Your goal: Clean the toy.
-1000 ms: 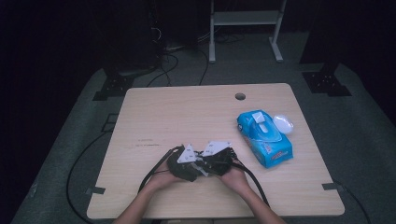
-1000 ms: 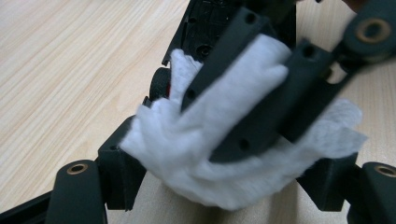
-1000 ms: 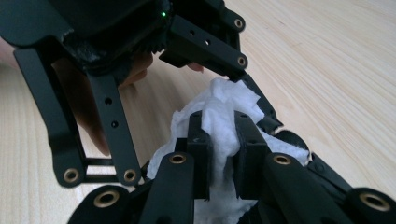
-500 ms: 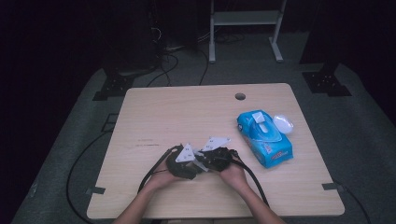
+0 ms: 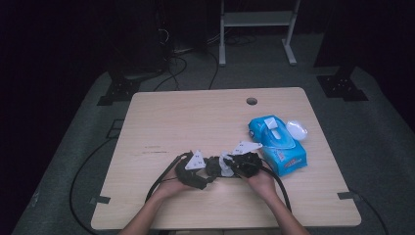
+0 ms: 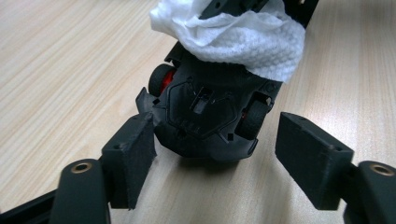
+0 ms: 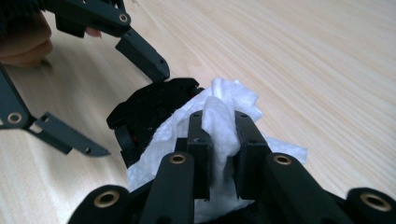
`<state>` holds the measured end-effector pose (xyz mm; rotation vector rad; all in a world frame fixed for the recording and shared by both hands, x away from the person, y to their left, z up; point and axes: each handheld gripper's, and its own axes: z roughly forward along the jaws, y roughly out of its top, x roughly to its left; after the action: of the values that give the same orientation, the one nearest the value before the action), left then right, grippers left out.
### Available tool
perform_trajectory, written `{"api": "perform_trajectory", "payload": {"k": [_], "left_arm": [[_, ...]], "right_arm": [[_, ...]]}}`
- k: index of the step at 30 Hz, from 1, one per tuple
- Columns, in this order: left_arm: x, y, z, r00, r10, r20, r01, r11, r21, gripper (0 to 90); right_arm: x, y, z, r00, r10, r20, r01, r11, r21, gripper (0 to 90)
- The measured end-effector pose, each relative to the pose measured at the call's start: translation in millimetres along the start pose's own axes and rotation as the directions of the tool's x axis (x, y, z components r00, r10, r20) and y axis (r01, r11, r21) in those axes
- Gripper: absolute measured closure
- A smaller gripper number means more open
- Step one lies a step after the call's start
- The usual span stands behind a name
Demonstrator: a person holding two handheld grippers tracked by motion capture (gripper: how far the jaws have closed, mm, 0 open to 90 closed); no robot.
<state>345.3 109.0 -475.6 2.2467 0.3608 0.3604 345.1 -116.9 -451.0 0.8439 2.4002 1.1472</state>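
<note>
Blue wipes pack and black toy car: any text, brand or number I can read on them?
Blue plastic wipes pack: white printing on top, too small and blurred to read.
Black toy car, underside: faint raised marks, not legible.
White wipe and pale wooden table: no text.

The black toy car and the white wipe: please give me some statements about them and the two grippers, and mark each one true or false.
1. The right gripper is shut on the white wipe. True.
2. The wipe lies on top of the black toy car. True.
3. The left gripper is clamped tight on the car. False: its jaws have just been opening; the car sits between them, with a clear gap at one pad, while the other is at the car's edge.
4. The blue wipe pack stands in the middle of the table. False: it lies near the right edge.
5. The car is lifted off the table. False: it rests on the wood.
</note>
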Motion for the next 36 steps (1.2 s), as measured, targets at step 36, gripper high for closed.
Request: {"api": "perform_trajectory", "payload": {"k": [36], "left_arm": [[-1.4, 2.7, 10.9, 0.998, -0.029, 0.056, 0.026, 0.9987, 0.043, 15.2]], "right_arm": [[4.7, -1.2, -0.8, 0.9918, -0.092, -0.088, 0.092, 0.996, -0.01, 78.5]]}}
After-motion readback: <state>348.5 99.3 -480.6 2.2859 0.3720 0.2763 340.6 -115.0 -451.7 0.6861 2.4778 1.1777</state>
